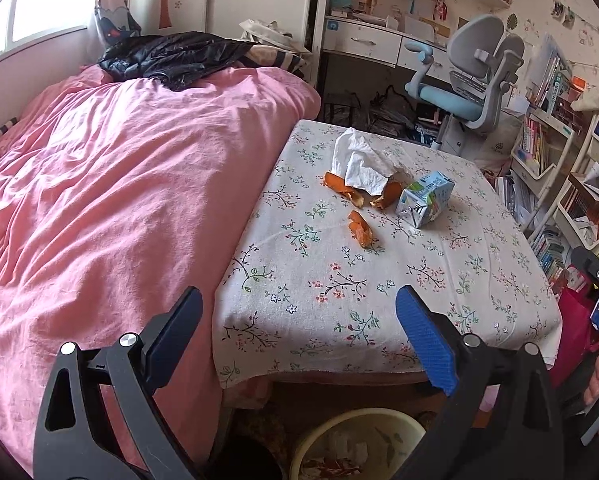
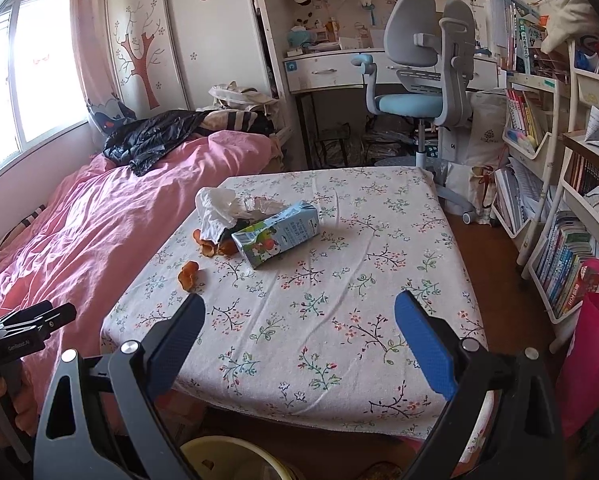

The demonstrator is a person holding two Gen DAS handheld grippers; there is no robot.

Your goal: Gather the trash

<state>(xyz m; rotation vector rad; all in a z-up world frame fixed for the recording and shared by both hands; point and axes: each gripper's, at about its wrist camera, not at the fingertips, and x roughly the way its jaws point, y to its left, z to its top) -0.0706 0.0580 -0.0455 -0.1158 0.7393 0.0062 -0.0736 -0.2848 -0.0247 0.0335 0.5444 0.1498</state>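
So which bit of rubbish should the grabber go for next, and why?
Probably move the left gripper forward to the lone orange peel. Both grippers are open and empty, that peel lies nearest on the floral tablecloth, apart from the tissue and juice carton, and the bin waits just below.

Orange peel (image 1: 360,227), floral tablecloth (image 1: 379,288), pink duvet (image 1: 119,184).

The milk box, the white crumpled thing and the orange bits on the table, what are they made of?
Milk box: printed coated carton, by its folded edges and slight sheen. White wad: thin soft tissue paper, matte and creased. Orange bits: likely citrus peel, curled, bright outside and paler inside.
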